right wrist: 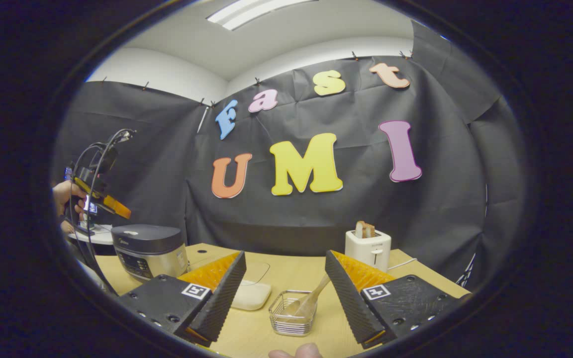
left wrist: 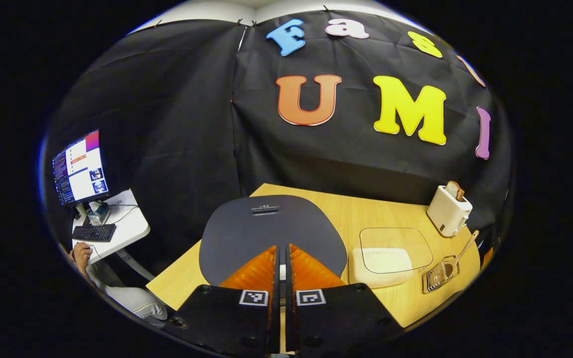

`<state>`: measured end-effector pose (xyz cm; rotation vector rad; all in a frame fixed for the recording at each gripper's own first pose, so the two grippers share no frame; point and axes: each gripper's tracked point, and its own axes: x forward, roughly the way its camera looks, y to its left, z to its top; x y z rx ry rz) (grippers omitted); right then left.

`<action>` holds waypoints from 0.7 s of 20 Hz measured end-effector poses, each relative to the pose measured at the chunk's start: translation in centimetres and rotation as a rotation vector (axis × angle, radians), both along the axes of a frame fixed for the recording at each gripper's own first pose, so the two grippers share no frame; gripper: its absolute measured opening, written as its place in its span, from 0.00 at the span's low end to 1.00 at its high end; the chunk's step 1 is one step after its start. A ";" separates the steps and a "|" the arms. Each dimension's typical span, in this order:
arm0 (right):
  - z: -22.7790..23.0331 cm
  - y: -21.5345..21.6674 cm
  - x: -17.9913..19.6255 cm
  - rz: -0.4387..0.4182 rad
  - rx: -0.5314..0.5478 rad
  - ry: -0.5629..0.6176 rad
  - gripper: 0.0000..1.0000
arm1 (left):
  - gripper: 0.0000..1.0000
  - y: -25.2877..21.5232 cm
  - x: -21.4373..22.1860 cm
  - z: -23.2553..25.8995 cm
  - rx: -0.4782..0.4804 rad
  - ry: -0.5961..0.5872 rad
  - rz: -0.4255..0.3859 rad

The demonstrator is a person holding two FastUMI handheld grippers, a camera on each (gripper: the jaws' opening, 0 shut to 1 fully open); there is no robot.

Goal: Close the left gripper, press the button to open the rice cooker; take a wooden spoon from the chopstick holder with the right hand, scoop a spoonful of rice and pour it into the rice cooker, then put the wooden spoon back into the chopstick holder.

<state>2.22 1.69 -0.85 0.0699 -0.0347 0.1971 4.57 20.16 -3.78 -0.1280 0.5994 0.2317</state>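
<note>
- Black cloth walls off the booth behind a wooden table (left wrist: pixel 361 211); beyond its left edge, in the left gripper view, sits a side desk with a monitor (left wrist: pixel 80 168) and keyboard (left wrist: pixel 94 232).
- On the table's left part stands the rice cooker (left wrist: pixel 271 233), lid down; the right gripper view shows its control panel (right wrist: pixel 135 263) on the near front face.
- The left gripper (left wrist: pixel 280 263) hovers above the cooker's lid, its fingers drawn almost together with nothing between them, so the closing part looks done.
- Judged step: pressing the lid-release button. What may be that release is a small slot-like catch (left wrist: pixel 265 209) at the lid's far edge. The closed tips should come straight down on it and push firmly, then lift clear so the lid can swing.
- Right of the cooker lies a clear tray of rice (left wrist: pixel 383 263), then the wire chopstick holder (right wrist: pixel 292 313) with the wooden spoon (right wrist: pixel 311 301) leaning in it.
- The right gripper (right wrist: pixel 286 288) is wide open and empty, poised near the holder.
- A white toaster (right wrist: pixel 367 249) stands far right, well apart from the cooker; nothing blocks the button.
</note>
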 end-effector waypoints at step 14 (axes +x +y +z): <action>-3.4 -0.6 1.7 0.008 0.087 0.092 0.95 | 0.03 -0.1 -0.2 -4.4 -0.072 0.141 0.058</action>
